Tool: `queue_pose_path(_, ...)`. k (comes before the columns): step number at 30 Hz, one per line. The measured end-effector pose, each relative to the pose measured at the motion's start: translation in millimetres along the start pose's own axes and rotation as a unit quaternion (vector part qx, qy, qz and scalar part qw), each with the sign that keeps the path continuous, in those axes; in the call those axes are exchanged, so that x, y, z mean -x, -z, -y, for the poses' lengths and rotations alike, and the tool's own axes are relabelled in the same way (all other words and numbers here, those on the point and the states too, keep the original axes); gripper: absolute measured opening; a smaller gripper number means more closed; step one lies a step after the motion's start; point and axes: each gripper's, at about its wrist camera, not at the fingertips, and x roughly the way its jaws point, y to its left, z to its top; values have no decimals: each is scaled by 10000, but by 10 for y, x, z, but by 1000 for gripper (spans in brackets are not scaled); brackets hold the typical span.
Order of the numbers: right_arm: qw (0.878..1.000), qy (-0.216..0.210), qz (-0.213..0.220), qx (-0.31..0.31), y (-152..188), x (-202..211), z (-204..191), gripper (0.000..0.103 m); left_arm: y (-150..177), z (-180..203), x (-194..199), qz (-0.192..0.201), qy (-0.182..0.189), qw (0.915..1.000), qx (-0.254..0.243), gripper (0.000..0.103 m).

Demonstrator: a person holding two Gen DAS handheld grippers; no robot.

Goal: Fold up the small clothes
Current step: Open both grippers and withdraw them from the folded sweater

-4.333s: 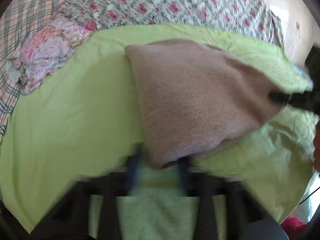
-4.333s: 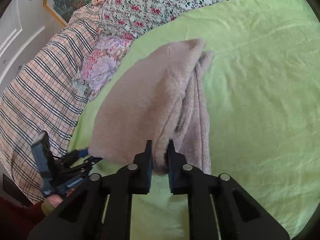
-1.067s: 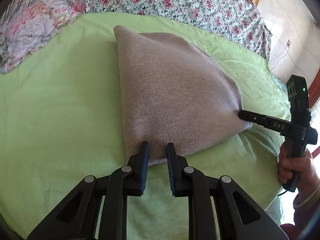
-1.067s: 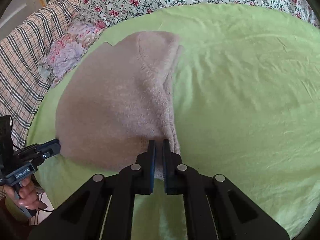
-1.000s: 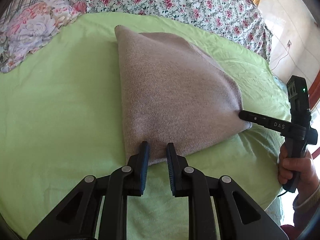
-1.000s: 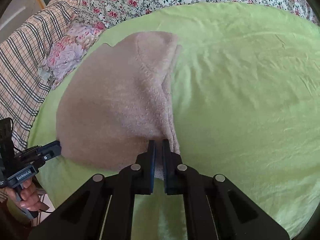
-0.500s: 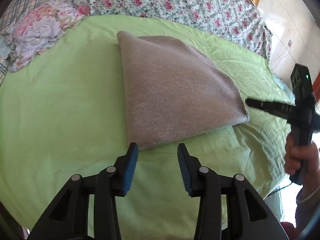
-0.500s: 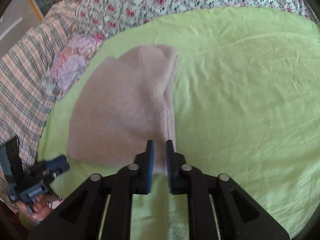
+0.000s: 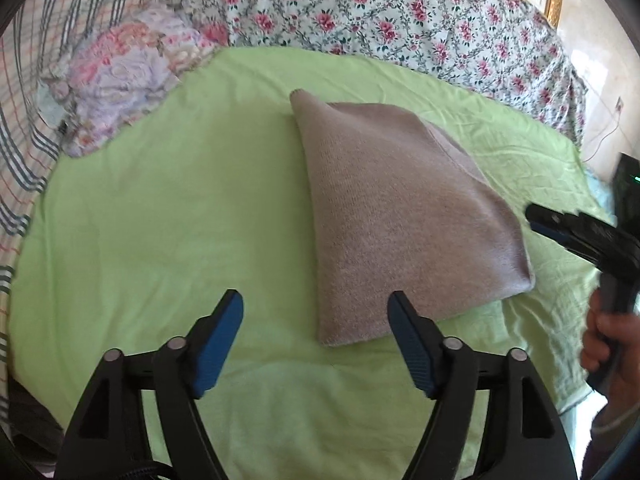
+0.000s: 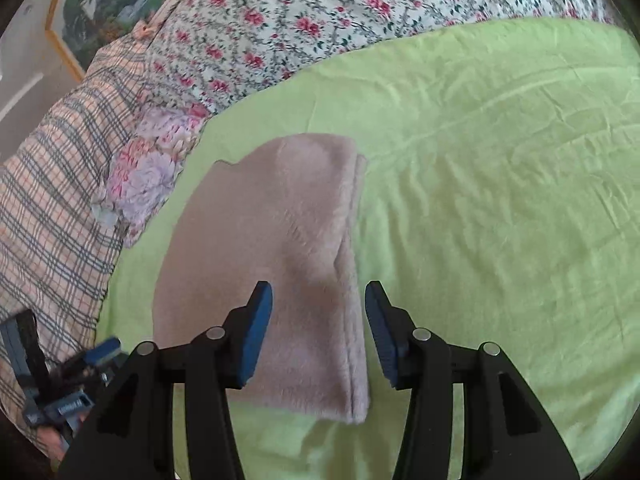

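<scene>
A taupe knit garment (image 9: 404,216) lies folded flat on the green sheet (image 9: 168,208). In the right wrist view it (image 10: 276,264) lies just ahead of the fingers. My left gripper (image 9: 316,300) is open and empty, its near corner of the garment between the fingertips but untouched. My right gripper (image 10: 318,290) is open and empty, above the garment's near edge. The right gripper also shows at the right of the left wrist view (image 9: 560,224). The left gripper shows low left in the right wrist view (image 10: 96,356).
A floral quilt (image 9: 380,12) lies along the far side of the bed. A small flowered cloth (image 9: 120,80) and a plaid blanket (image 10: 48,208) lie at the left. A framed picture (image 10: 104,4) hangs on the wall behind.
Both grippers were shut on the garment's near corners a second ago. They have opened wide, let it go, and drawn back; the garment now rests flat on the sheet.
</scene>
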Motion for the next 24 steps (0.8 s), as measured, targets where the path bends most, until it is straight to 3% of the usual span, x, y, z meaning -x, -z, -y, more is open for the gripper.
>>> queue_pose_path(1, 9999, 44, 10, 135, 67, 56, -44, 56, 9, 30, 12, -4, -108, 9999, -61, 82)
queue_pose_path(3, 9992, 103, 57, 373, 181, 149, -102, 75, 44, 78, 48, 17, -255, 9995, -181, 82)
queue_pose_path(6, 9970, 201, 117, 743, 363, 260, -210, 87, 111, 134, 98, 69, -505, 9979, -393, 84)
queue_pose_path(9, 9935, 312, 114, 1085, 537, 331, -324, 89, 205, 147, 141, 67, -726, 9960, -516, 85)
queue_pose_path(18, 9882, 311, -152, 1491, 898, 365, -520, 92, 632, 161, 176, -352, -877, 9928, -736, 86)
queue_pose_path(24, 9870, 243, -257, 1570, 945, 266, -607, 92, 648, 193, 195, -297, -946, 9922, -757, 86)
